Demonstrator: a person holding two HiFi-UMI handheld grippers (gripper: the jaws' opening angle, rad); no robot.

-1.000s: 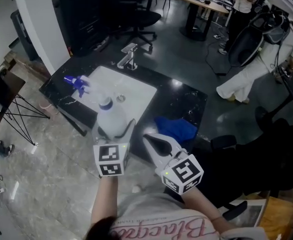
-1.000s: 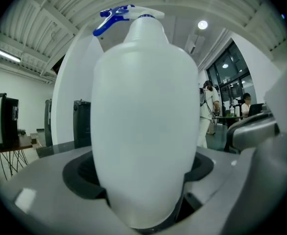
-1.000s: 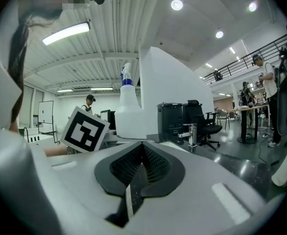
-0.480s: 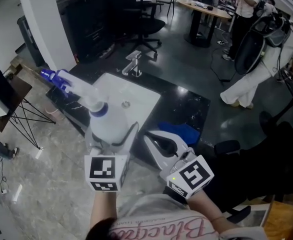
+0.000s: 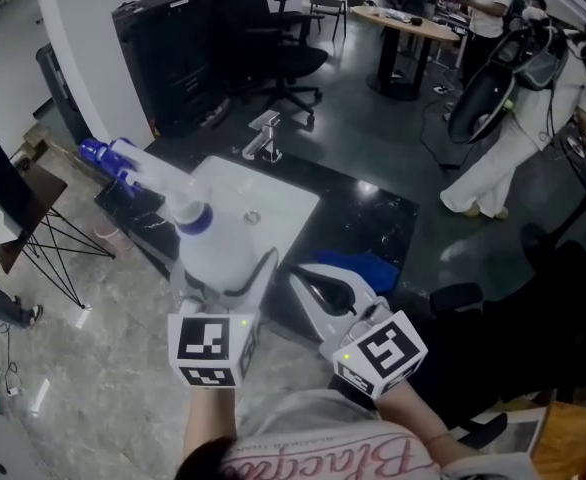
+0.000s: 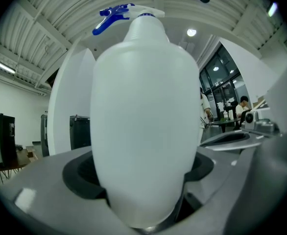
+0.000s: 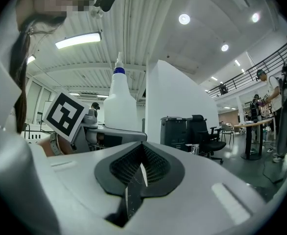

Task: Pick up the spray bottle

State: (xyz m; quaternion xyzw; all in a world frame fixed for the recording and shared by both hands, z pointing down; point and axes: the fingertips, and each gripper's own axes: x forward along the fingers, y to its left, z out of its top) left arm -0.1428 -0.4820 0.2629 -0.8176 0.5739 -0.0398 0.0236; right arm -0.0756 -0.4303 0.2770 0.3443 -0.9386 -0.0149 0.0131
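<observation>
Left gripper (image 5: 225, 268): jaws spread wide and clamped on the lower body of the bottle (image 5: 216, 246), one jaw on each side.
Bottle: white and translucent, with a blue collar and a blue spray head (image 5: 101, 154). It stands upright in the grip, held in the air at the near left corner of the counter (image 5: 378, 218) (from above it partly covers the front edge of the sink).
Spray head: juts out to the left, away from the person, past the counter's left end.
Right gripper (image 5: 303, 276): jaws closed together, pads meeting, nothing between them. It hovers just beside the left gripper, to its right, pointing level.
Marker cubes: one on each gripper, close to the person's wrists.
Sink (image 5: 278, 208): white basin set in the black counter, with a chrome tap (image 5: 263, 133) at its far edge.
Cloth (image 5: 371, 265): blue, lying on the counter just beyond the right gripper's tip.
Room: a black office chair (image 5: 273, 53) beyond the counter, a folding stand (image 5: 38, 218) on the floor to the left, a person in white (image 5: 508, 143) standing well apart on the right.
</observation>
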